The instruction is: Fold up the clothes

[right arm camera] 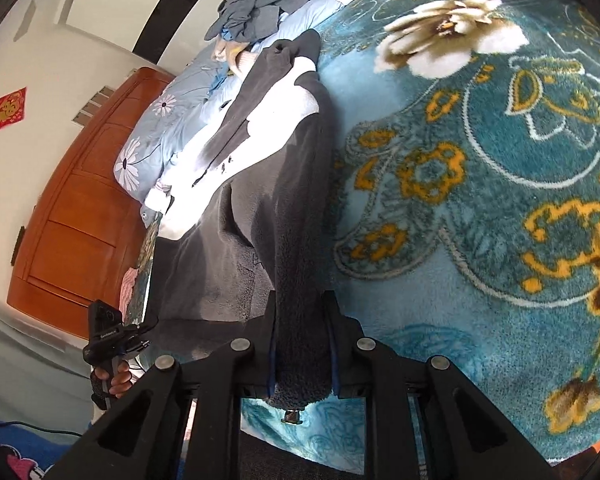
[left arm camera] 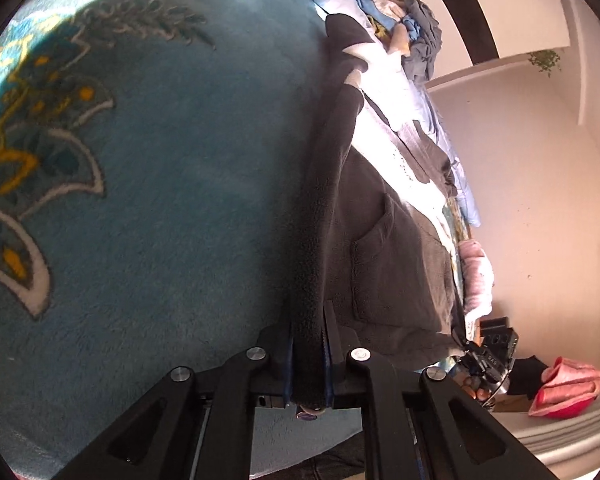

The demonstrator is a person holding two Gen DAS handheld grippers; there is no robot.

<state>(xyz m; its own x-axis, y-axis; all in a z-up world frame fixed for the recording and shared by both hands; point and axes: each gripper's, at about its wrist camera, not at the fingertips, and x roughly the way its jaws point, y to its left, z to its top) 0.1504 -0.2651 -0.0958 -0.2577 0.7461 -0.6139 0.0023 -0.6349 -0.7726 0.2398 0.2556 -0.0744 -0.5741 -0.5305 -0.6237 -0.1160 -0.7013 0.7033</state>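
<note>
A dark grey fleece garment with white panels (left arm camera: 384, 248) lies stretched out on a blue floral blanket (left arm camera: 160, 184). My left gripper (left arm camera: 309, 328) is shut on a thick fold of its edge. In the right wrist view the same garment (right arm camera: 284, 184) runs away from me, and my right gripper (right arm camera: 302, 308) is shut on another fold of its edge. Each gripper shows in the other's view: the right one (left arm camera: 488, 356) and the left one (right arm camera: 108, 340), each beyond the garment's far side.
A heap of grey and blue clothes (right arm camera: 256, 12) lies at the far end on a light blue flowered quilt (right arm camera: 168, 120). An orange wooden wardrobe (right arm camera: 80, 216) stands beyond the bed. Pink cloth (left arm camera: 568, 388) and pink folded clothes (left arm camera: 478, 276) lie at the side.
</note>
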